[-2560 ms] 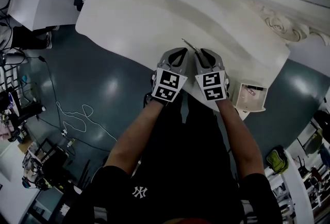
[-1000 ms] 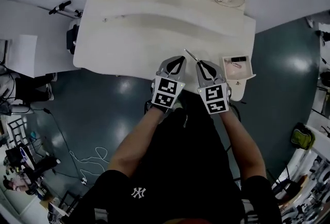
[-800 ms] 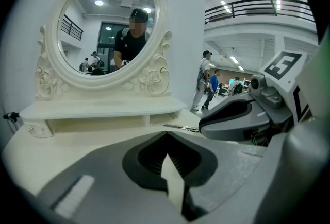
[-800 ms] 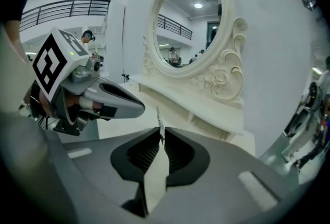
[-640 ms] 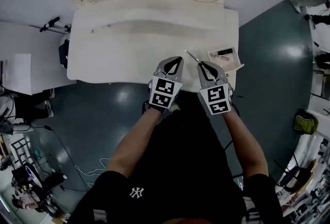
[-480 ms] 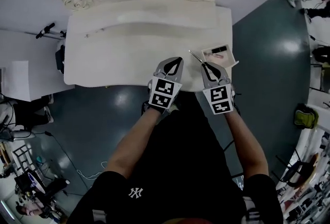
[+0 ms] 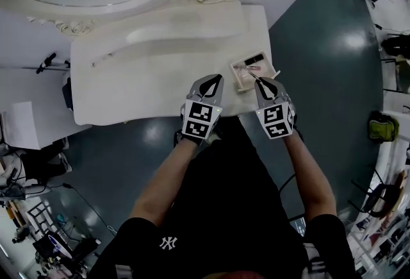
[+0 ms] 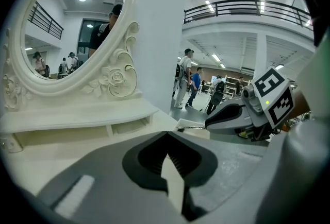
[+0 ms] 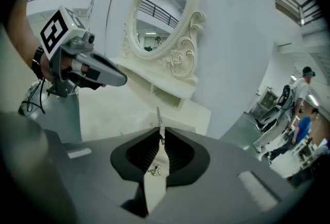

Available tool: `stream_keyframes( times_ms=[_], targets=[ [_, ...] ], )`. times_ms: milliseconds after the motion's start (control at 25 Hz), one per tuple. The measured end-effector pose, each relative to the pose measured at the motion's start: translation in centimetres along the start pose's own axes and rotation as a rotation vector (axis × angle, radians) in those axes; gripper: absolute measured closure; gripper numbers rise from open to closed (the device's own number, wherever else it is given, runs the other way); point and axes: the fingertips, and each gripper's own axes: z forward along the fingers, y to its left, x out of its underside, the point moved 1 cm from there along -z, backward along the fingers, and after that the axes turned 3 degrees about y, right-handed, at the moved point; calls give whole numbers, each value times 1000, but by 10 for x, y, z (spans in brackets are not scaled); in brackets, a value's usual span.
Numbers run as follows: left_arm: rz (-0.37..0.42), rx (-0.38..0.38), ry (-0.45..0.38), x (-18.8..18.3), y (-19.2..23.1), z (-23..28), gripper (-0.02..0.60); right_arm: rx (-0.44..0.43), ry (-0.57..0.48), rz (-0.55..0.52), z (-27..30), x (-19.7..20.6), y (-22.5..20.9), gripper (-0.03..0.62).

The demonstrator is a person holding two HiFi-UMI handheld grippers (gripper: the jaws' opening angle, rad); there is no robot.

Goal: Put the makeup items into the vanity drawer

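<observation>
Makeup tool (image 9: 160, 122), a thin metal stick, sits pinched in the right gripper (image 7: 259, 81) over the open vanity drawer (image 7: 241, 84) right of centre, the left gripper (image 7: 216, 79) is clenched empty, and the next move is probably lowering and releasing it inside.

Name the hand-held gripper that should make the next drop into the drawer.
Right. The right hand-held gripper is shut on a metal tool, its tip at the open drawer. The left hand-held gripper is shut, empty, and farther off.

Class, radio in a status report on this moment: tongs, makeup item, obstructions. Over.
Left tongs shut, empty. Right tongs shut on thin metal tool, its tip at the open drawer. Nothing seen blocking the way.
</observation>
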Motion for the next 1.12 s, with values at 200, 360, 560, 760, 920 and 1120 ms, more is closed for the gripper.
stream_keyframes(
  times_ms=[200, 360, 560, 760, 920, 1120],
  targets=[
    [0, 7, 11, -2, -7, 11, 581, -11, 33, -63, 7, 17, -12, 536],
    [-3, 7, 18, -3, -10, 19, 581, -39, 40, -88, 15, 23, -17, 536],
    [-10, 6, 26, -3, -10, 25, 580, -63, 53, -85, 25, 25, -23, 523],
    [-18, 11, 35, -5, -13, 31, 581, -67, 57, -73, 26, 21, -30, 496],
    [-42, 36, 28, -8, -16, 31, 580, -57, 7, -35, 19, 5, -26, 519],
    [-76, 60, 1, -19, -19, 27, 581, -66, -63, 18, 13, -21, -13, 534]
  ],
)
